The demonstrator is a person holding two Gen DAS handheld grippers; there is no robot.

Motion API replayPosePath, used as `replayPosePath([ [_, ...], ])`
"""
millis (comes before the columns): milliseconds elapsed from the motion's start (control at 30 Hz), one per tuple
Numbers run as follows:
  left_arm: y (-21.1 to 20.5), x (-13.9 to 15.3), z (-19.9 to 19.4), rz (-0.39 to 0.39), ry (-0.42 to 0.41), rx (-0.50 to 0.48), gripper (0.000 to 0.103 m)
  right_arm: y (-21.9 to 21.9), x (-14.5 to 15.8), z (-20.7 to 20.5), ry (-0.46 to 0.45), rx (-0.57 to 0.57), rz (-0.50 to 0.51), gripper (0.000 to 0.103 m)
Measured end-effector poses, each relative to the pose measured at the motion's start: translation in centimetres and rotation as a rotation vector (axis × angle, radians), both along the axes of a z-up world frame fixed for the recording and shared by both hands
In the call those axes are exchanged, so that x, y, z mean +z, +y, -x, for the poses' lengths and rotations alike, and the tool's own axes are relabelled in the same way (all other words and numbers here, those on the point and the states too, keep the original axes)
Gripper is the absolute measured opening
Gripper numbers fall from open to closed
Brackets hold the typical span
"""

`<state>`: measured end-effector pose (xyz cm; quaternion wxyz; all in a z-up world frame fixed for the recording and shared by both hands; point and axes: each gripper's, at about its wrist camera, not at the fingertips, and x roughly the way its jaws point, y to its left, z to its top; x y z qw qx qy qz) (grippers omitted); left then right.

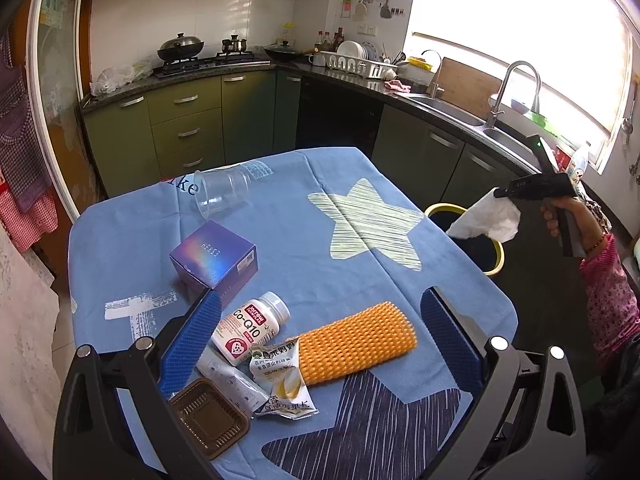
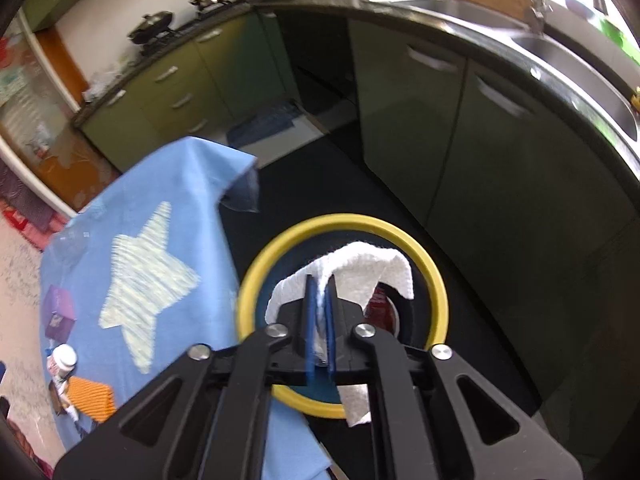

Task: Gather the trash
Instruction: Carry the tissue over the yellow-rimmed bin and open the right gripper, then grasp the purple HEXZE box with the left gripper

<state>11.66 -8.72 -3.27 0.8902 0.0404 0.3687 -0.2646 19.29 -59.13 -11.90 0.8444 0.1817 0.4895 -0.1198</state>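
My right fingers [image 2: 319,300] are closed tight on a crumpled white paper towel [image 2: 360,276], held directly above the yellow-rimmed round black bin [image 2: 434,276] standing just beside the blue star-patterned bench [image 1: 280,208]. My left fingers [image 1: 320,320] are spread wide and empty, low over the bench, bracketing a white supplement bottle [image 1: 250,326], an orange foam mesh sleeve [image 1: 356,340] and a torn snack wrapper [image 1: 280,380].

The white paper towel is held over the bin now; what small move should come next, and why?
Probably open the right hand-held gripper and let go. Its jaws are shut on the white paper towel, which hangs above the opening of the yellow-rimmed bin, so it should fall inside. The left hand-held gripper is open above the trash on the table.
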Motion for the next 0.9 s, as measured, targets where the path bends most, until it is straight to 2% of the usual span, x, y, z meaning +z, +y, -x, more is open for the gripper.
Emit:
replayPosePath([
  [33, 0.0, -0.1, -0.1, 0.001, 0.003, -0.002, 0.098, -0.4, -0.5, 0.0, 0.004, -0.012, -0.01, 0.036],
  [167, 0.0, -0.5, -0.5, 0.01, 0.02, -0.016, 0.098, -0.4, -0.6, 0.6, -0.014, -0.008, -0.034, 0.037],
  [367, 0.0, -1.0, -1.4, 0.002, 0.031, -0.083, 0.098, 2.2, 1.0, 1.5, -0.058, 0.068, -0.031, 0.041],
  [633, 0.3, -2.4, -5.5, -0.127, 0.066, -0.204, 0.098, 6.7, 1.6, 0.7, -0.052, 0.168, -0.037, 0.042],
  [700, 0.4, -2.8, -7.5, -0.173, 0.078, -0.24, 0.098, 7.7, 1.7, 0.4, -0.051, 0.179, -0.035, 0.042],
  [900, 1.1, -4.7, -13.6, -0.236, 0.127, -0.312, 0.098, 10.0, 1.5, -0.3, -0.042, 0.2, -0.039, 0.042],
])
